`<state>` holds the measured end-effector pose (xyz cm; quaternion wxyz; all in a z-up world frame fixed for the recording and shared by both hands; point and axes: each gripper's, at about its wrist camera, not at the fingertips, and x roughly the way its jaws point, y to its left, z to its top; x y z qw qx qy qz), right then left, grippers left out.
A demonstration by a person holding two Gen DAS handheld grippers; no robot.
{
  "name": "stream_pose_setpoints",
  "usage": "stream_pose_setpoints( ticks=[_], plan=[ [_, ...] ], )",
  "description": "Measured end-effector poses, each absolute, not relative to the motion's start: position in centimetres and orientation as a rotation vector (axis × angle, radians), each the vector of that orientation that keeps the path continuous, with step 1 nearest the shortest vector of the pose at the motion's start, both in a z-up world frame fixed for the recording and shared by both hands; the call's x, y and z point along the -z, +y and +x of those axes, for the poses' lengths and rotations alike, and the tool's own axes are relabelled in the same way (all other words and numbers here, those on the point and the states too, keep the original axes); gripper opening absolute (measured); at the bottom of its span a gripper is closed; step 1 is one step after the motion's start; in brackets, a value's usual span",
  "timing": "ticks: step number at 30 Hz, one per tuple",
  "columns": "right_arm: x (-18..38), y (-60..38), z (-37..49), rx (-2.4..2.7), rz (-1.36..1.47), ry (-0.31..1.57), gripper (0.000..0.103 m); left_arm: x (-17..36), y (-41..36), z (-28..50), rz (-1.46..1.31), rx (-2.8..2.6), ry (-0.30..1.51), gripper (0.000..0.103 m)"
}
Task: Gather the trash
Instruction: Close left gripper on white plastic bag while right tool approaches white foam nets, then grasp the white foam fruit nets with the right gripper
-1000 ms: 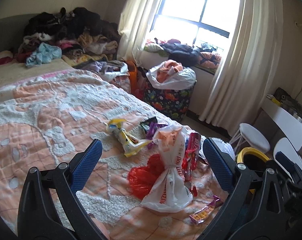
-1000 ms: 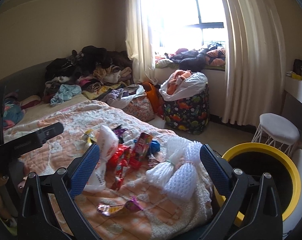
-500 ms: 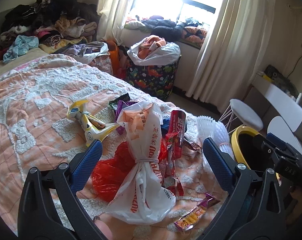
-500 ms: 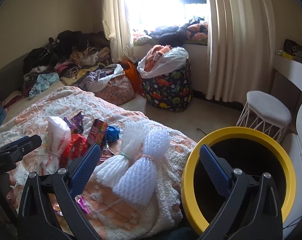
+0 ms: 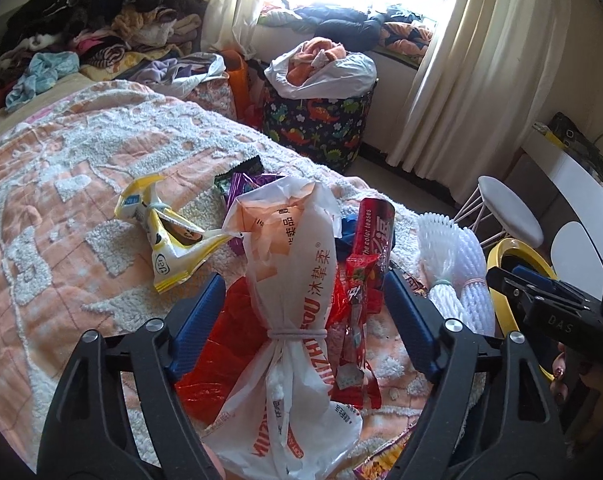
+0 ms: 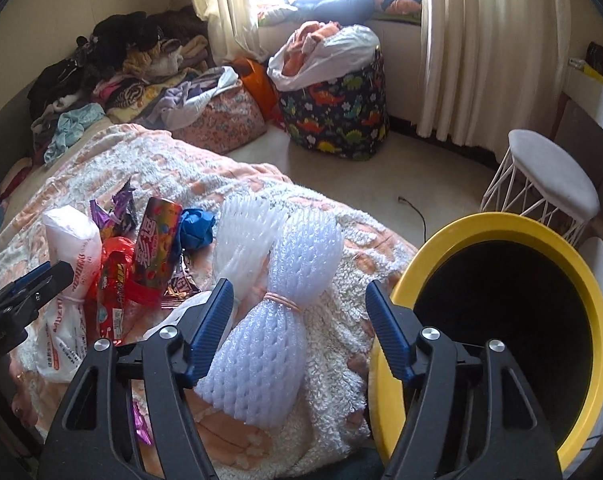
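The white plastic bag tied in the middle carries orange letters, partly "HIZHIYOU", with Chinese characters beside them. The red candy tube reads "the color teases". The black body of the right gripper shows "DAS".

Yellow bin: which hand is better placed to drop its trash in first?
Likely right. The right gripper, jaws closing around the foam net, sits beside the bin. The left gripper closes around the white bag, farther from it.
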<state>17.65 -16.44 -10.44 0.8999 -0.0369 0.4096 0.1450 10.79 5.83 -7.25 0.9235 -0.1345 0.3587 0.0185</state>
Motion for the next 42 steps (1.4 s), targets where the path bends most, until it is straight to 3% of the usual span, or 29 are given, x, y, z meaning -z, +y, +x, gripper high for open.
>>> stream_pose_setpoints(
  ticks=[4, 9, 14, 20, 42],
  plan=[
    [11.1, -15.8, 18.7, -0.298, -0.067, 0.894, 0.056, 7.7, 5.9, 11.4, -0.28, -0.043, 0.766, 0.066],
    [12.0, -15.5, 19.6, -0.301, -0.035, 0.945, 0.051, 8.4, 6.2, 11.8, -0.305, -0.052, 0.806, 0.053],
    [12.5, -15.0, 19.7, -0.327, -0.03, 0.978, 0.032, 8.3, 6.3, 11.5, -0.315, -0.043, 0.811, 0.034],
    [11.6, -15.6, 18.5, -0.346, -0.001, 0.932, 0.027, 7.0, 6.3, 10.6, -0.328, -0.02, 0.773, 0.031],
    [6.8, -20.6, 15.5, -0.379, 0.111, 0.804, 0.026, 1.5, 2.1, 10.8, -0.333, 0.064, 0.675, 0.031]
  ],
)
